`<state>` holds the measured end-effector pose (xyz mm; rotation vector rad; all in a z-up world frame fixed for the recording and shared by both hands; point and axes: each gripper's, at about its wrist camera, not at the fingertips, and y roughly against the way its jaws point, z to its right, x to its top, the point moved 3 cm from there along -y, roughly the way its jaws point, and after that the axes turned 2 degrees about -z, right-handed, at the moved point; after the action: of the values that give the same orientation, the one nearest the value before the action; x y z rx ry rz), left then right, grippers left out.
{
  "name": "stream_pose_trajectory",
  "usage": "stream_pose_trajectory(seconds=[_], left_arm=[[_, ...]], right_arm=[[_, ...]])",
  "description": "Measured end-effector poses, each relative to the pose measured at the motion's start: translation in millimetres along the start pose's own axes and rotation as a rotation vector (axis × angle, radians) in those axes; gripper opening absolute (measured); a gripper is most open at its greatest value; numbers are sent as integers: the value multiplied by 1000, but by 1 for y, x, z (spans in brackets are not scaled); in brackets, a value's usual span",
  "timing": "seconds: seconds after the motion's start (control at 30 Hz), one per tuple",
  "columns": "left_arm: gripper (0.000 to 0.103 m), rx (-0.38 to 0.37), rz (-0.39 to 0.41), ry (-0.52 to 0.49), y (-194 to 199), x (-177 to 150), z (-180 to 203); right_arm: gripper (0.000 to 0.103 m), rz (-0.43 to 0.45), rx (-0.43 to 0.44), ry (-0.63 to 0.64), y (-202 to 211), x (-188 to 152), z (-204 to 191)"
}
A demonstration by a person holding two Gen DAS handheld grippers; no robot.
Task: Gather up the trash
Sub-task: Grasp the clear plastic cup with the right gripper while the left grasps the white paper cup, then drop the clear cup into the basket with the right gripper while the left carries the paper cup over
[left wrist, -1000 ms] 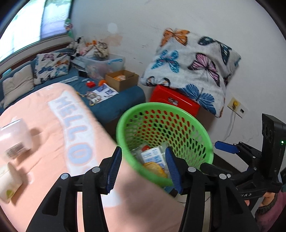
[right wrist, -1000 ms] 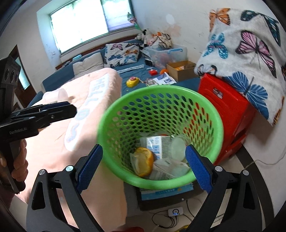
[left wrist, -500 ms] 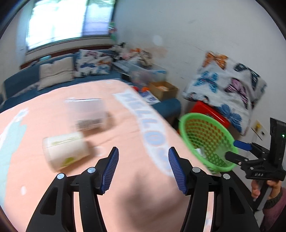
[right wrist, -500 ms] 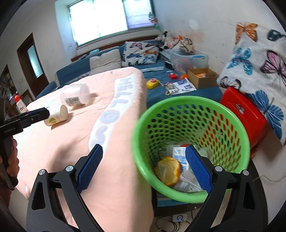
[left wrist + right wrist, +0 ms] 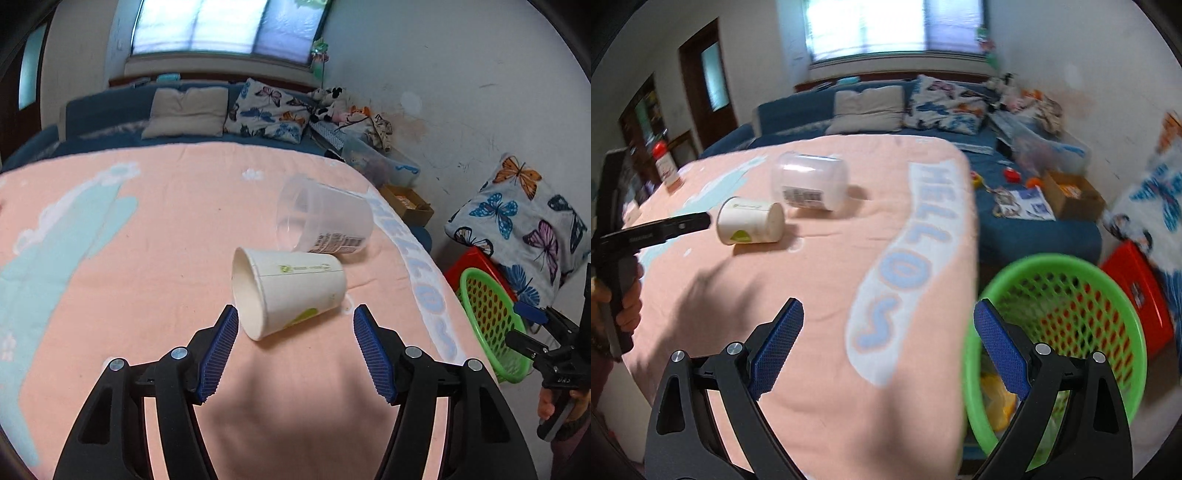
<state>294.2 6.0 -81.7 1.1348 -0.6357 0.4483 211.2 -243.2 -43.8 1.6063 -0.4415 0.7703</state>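
Observation:
A white paper cup [image 5: 291, 291] lies on its side on the pink blanket [image 5: 147, 280], with a clear plastic cup [image 5: 325, 221] lying just behind it. My left gripper [image 5: 293, 332] is open, its tips on either side of the paper cup's near end. Both cups also show in the right wrist view: the paper cup [image 5: 750, 221] and the clear cup [image 5: 809, 182]. My right gripper [image 5: 886, 339] is open and empty over the blanket's edge, beside the green basket [image 5: 1108, 280], which holds trash. The basket shows in the left wrist view [image 5: 487, 321].
A red box [image 5: 1145, 291] stands behind the basket. A blue couch [image 5: 1027, 218] with a cardboard box [image 5: 1071, 192], papers and toys lies beyond the blanket. A red-capped bottle [image 5: 665, 166] stands at the far left. A butterfly-print blanket [image 5: 524, 221] hangs by the wall.
My left gripper has swung from the basket to the blanket and closed in on the paper cup. My right gripper has turned left from over the basket toward the blanket edge.

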Motion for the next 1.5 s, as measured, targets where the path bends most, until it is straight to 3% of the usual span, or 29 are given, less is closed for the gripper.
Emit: stream_pose_trajectory(seconds=[0.17, 0.37, 0.47, 0.53, 0.6, 0.73, 1.27, 1.47, 1.5], left_arm=[[61, -47, -58, -39, -26, 3, -3], [48, -114, -83, -47, -45, 5, -5], [37, -152, -91, -44, -51, 6, -6], [24, -169, -97, -50, -54, 6, -5], [22, -193, -95, -50, -56, 6, -4], [3, -226, -91, -63, -51, 8, -3], [3, -218, -96, 12, -31, 9, -54], [3, -213, -97, 8, -30, 7, -50], [3, -212, -95, 7, -30, 8, -51]], right_arm=[[93, -46, 47, 106, -23, 25, -17], [93, -85, 75, 251, -53, 57, -32], [93, -108, 86, 342, -72, 76, -41], [93, -120, 98, 395, -83, 87, -47], [93, -142, 127, 442, -98, 101, -53], [93, -173, 147, 552, -124, 115, -66], [95, -292, 169, 950, -215, 139, -109], [94, -295, 207, 918, -230, 138, -119], [89, -281, 195, 912, -230, 138, -120]])
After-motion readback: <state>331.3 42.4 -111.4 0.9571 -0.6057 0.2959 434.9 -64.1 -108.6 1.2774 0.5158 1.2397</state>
